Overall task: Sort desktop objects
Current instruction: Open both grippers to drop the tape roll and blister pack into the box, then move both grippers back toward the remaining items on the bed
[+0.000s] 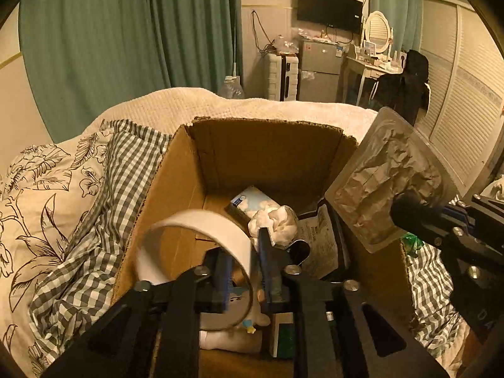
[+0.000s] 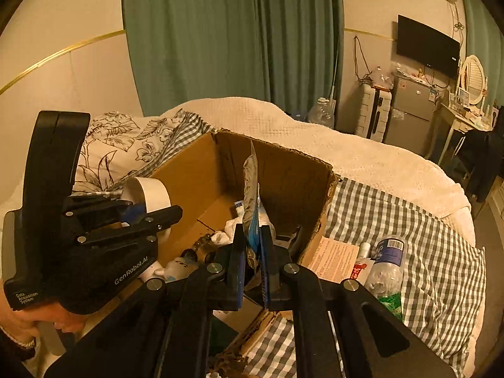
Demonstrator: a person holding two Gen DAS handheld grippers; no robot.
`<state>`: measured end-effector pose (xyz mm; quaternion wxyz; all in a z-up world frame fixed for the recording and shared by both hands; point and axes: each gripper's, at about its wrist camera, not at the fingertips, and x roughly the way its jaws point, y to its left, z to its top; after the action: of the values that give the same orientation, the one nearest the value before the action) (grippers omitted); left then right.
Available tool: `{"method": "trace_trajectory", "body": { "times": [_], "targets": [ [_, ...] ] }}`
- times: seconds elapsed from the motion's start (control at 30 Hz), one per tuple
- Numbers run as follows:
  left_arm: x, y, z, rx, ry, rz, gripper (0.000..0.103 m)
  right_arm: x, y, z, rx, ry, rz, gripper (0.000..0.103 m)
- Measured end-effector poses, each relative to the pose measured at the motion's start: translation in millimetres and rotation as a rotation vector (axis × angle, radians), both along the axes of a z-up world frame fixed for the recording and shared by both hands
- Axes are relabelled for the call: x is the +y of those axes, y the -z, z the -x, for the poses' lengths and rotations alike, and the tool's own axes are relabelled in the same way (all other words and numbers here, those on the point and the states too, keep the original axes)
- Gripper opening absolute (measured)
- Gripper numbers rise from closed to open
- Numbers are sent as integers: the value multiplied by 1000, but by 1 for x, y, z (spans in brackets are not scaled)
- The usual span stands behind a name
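Note:
An open cardboard box [image 1: 271, 145] stands on the bed, and both grippers hover over it. My left gripper [image 1: 245, 245] straddles the wall of a white tape roll [image 1: 195, 223], one finger inside the ring and one outside. The pads stand a little apart from the wall, and the roll looks blurred. The right wrist view shows the same tape roll [image 2: 151, 195] at the tip of the left gripper [image 2: 148, 217]. My right gripper [image 2: 252, 236] is shut on a flat clear blister pack [image 2: 252, 189] seen edge-on. In the left wrist view the blister pack [image 1: 390, 186] shows crumpled filling.
The box holds a tissue pack [image 1: 249, 201], crumpled white tissue [image 1: 277, 220], a printed leaflet [image 1: 318, 239] and a soft toy [image 1: 239, 330]. Right of the box, on the checked bedding [image 2: 409, 220], lie a plastic bottle [image 2: 384, 261], a paper sheet [image 2: 337, 258] and a green packet [image 2: 390, 302].

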<state>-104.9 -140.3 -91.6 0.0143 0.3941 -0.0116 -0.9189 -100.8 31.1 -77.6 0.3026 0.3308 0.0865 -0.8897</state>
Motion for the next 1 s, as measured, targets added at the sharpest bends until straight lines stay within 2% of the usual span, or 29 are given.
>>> {"method": "trace_trajectory", "body": {
  "times": [0.03,0.07,0.13,0.17,0.2,0.37,0.43,0.47,0.57,0.73,0.93,1.0],
  "targets": [
    [-2,-2,-1,0,-7,1,35,0,-1,-1,1,3,-2,8],
    [-3,-4,-3,3,-13,-5,45,0,-2,-2,2,2,2,11],
    [-5,-13,-7,21,-24,-23,50,3,-5,-6,21,-3,16,27],
    [-6,-15,-7,24,-30,-20,53,4,-7,-7,29,-1,27,39],
    [-5,-18,-8,30,-40,-10,59,7,-10,-8,36,2,41,43],
    [-3,-29,-13,48,-55,-1,65,17,-23,-12,61,16,74,45],
    [1,-35,-18,64,-50,4,72,24,-29,-16,75,28,89,47],
    [3,-39,-19,74,-50,9,76,28,-33,-17,84,36,98,48],
    [8,-52,-25,98,-60,14,78,38,-44,-21,104,52,120,54],
    [18,-69,-35,137,-56,2,80,55,-59,-30,141,78,138,55],
    [31,-90,-55,205,-60,-6,89,78,-76,-43,220,101,118,55],
    [37,-98,-63,230,-61,-16,95,86,-81,-44,227,117,133,55]
  ]
}}
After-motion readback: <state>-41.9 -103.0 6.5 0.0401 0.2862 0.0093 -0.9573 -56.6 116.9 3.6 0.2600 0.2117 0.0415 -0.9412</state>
